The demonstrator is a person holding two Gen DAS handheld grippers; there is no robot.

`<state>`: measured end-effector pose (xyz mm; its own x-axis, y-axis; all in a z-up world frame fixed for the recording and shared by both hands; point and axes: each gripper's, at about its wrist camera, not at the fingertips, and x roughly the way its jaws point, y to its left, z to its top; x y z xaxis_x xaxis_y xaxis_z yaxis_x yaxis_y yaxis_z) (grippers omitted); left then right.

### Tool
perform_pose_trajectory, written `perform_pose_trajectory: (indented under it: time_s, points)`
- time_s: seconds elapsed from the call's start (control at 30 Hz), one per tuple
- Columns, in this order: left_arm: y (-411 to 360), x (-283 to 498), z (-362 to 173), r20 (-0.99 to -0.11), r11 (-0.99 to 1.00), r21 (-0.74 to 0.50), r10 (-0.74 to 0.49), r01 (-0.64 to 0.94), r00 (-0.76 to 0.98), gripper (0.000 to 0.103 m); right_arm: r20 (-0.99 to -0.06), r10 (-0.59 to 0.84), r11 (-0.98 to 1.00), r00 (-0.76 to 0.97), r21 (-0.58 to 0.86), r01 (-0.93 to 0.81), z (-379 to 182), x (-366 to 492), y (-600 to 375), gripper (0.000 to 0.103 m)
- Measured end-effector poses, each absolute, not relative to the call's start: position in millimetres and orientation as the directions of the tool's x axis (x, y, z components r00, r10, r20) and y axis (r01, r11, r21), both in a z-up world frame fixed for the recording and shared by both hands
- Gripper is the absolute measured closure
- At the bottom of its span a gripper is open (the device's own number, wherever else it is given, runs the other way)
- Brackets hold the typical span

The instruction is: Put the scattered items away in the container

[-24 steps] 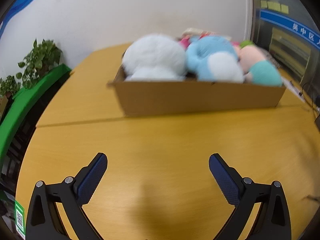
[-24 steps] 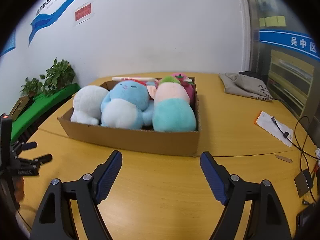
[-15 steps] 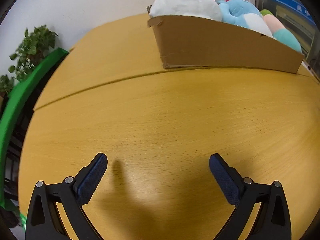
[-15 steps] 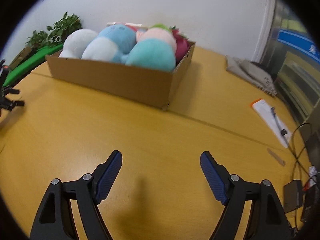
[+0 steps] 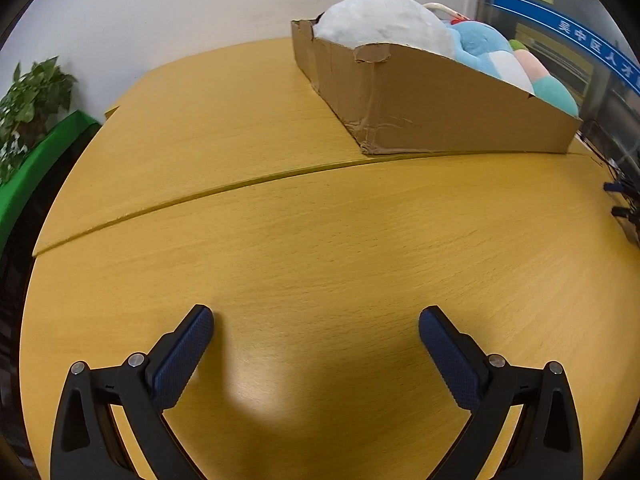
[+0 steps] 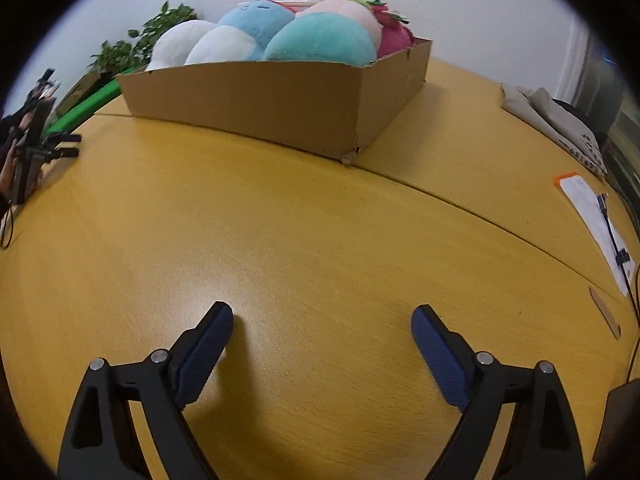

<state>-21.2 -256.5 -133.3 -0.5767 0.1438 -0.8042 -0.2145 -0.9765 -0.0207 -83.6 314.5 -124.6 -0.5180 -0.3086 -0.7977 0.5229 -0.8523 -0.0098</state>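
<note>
both tongs lowered, box full

the left gripper (image 5: 316, 354) and right gripper (image 6: 322, 346) have dropped low over the table (image 6: 312, 232), jaws wide apart and holding nothing. the plush toys (image 6: 320, 36) sit packed in the cardboard box (image 6: 260, 96); tidying looks finished.

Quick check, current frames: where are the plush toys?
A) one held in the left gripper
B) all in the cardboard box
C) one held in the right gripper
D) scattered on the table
B: the plush toys sit packed in the cardboard box, and the left gripper and right gripper are both open and empty over bare table.
</note>
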Motion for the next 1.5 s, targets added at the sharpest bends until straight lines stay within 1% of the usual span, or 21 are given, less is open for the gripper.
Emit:
perform_pose_trajectory:
  time_s: [0.03, 0.07, 0.1, 0.3, 1.5]
  points:
    - [-261, -23, -133, -0.804, -0.975, -0.022, 0.149, -0.221, -0.575, 0.000, -0.798, -0.315, -0.847, -0.514, -0.008, 0.532, -125, -83, 316, 0.010]
    - [-266, -27, -133, -0.805, -0.975, -0.023, 0.149, -0.221, -0.574, 0.000, -0.801, -0.317, -0.842, -0.508, -0.008, 0.539, -125, -84, 319, 0.004]
    - [-269, -29, -133, -0.805, -0.975, -0.023, 0.149, -0.221, -0.575, 0.000, -0.807, -0.313, -0.842, -0.500, -0.007, 0.540, -126, -86, 321, 0.000]
    - [-261, -55, -127, -0.808, -0.975, -0.017, 0.143, -0.221, -0.571, 0.000, -0.806, -0.322, -0.841, -0.497, 0.003, 0.541, -129, -96, 334, 0.000]
    - [-253, -47, -124, -0.807, -0.976, -0.014, 0.139, -0.216, -0.574, 0.000, -0.808, -0.316, -0.845, -0.498, 0.000, 0.535, -128, -100, 337, 0.000]
